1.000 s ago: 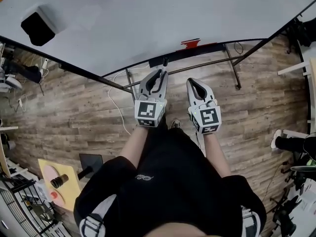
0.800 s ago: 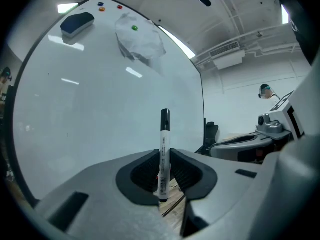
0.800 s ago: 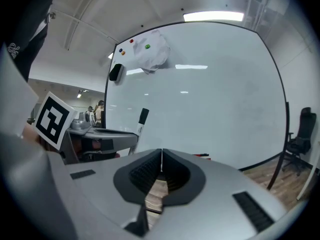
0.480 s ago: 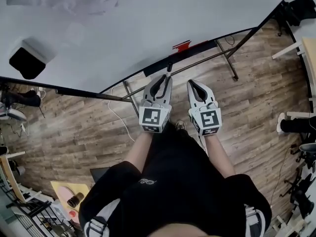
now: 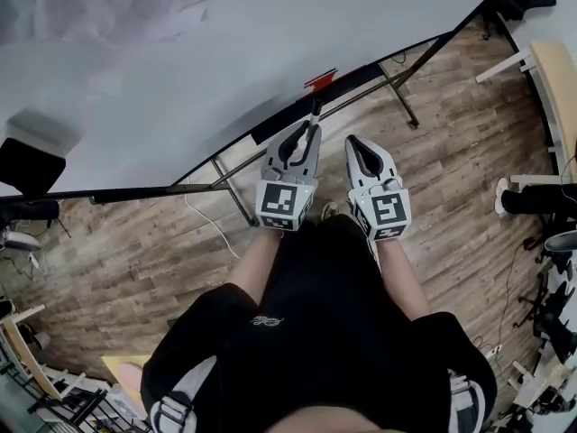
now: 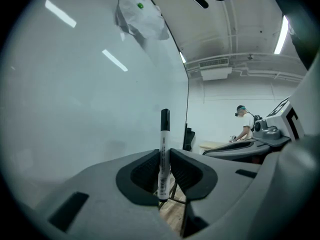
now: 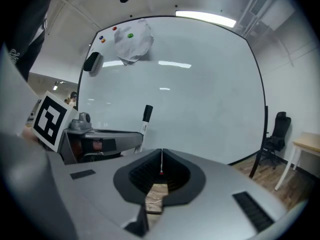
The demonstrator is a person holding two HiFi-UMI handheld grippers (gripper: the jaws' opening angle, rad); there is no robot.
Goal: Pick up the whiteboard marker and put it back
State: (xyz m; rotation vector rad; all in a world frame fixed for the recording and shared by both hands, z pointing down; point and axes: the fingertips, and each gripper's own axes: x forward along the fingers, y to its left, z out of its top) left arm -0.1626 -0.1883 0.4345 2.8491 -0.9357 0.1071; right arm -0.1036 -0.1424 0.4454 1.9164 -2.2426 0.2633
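At far left a black eraser (image 5: 22, 161) clings to the whiteboard (image 5: 180, 79), which fills the upper left of the head view and stands on a dark metal frame; in the right gripper view a crumpled sheet of paper (image 7: 132, 40) is pinned high on it with small coloured magnets. Along the board's lower edge runs a black ledge (image 5: 361, 72) with a red piece (image 5: 322, 81) on it. The left tool (image 5: 309, 133) is pinching the marker (image 5: 315, 108) by the lower part of its white barrel. The marker stands upright between the jaws, black cap on top, close to the board and just below the red piece. Just beside it, the right tool (image 5: 353, 142) has its jaws pressed together on nothing. Below is a wood-plank floor (image 5: 135, 233). The left gripper view shows a person (image 6: 245, 121) far back in a white room with ceiling strip lights, and at far right of the right gripper view stands a black chair (image 7: 274, 134).
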